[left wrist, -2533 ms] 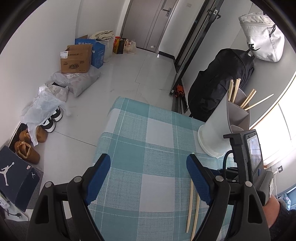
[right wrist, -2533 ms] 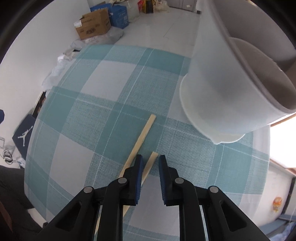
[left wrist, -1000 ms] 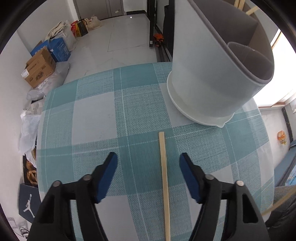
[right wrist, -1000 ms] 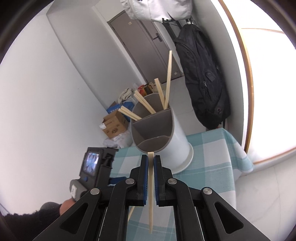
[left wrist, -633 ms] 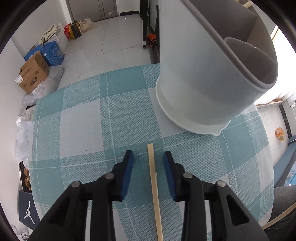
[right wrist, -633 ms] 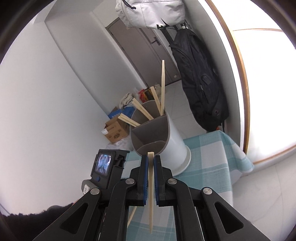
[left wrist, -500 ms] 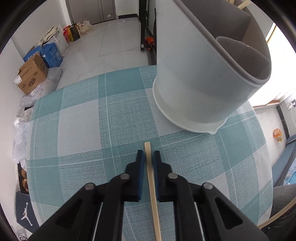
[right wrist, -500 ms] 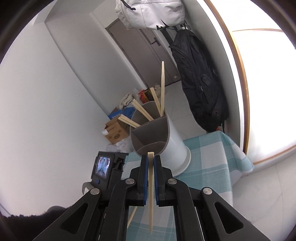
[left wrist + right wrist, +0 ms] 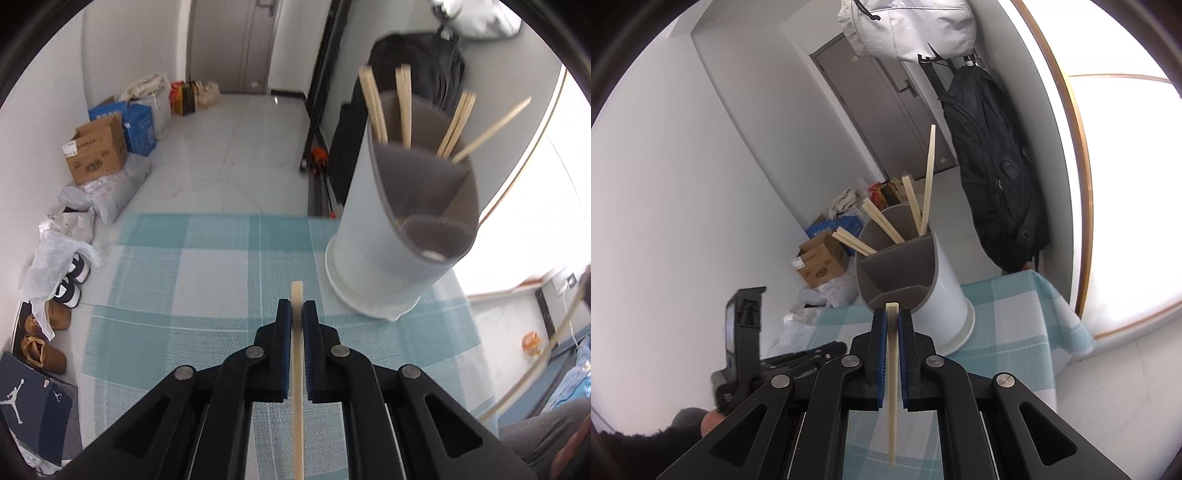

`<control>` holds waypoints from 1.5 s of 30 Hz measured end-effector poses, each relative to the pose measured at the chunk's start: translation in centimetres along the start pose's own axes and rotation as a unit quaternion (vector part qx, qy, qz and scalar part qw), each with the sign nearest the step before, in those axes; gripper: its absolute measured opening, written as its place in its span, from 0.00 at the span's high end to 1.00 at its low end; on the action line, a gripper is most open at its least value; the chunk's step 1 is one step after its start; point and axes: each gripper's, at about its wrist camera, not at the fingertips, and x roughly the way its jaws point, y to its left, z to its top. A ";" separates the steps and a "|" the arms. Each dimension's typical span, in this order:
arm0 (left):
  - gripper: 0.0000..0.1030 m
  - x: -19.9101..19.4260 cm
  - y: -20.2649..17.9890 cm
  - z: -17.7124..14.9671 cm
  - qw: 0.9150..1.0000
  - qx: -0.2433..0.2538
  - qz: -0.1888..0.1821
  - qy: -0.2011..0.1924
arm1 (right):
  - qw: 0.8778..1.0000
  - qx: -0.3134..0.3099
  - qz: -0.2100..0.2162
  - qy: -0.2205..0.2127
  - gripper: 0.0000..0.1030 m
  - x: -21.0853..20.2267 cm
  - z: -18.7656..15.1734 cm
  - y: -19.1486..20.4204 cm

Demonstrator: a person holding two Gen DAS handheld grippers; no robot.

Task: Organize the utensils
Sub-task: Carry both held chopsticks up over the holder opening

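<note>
the left hand-held gripper (image 9: pixel 297 314) is clenched on a chopstick (image 9: pixel 297 373), its jaws having just closed around it — the stick's tip pokes out past the pads above the checked surface (image 9: pixel 184 280). the right hand-held gripper (image 9: pixel 892 325) grips another chopstick (image 9: pixel 892 384) the same way. ahead stands the white divided holder (image 9: pixel 942 291) — upright on the surface, several chopsticks (image 9: pixel 882 221) leaning in its rear compartment.

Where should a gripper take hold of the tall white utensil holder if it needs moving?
Grip the utensil holder low on its plain round wall, coming level from the side. Its slanted open top is crowded with chopsticks, and a low hold probably tips it least.
</note>
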 end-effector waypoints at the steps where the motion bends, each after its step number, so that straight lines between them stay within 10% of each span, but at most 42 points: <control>1: 0.98 -0.5 0.0 -0.1 1.000 -0.006 -0.004 -0.010 | 1.000 -0.002 0.000 0.000 0.95 0.1 0.0 0.1; 24: 0.98 -7.8 -1.3 -0.2 0.991 0.040 -0.046 -0.123 | 0.998 -0.061 -0.009 -0.015 0.95 0.4 0.4 4.9; 45: 0.98 -11.3 -3.8 11.0 0.980 0.012 -0.078 -0.184 | 0.991 -0.091 -0.013 -0.102 0.95 -2.3 13.9 6.1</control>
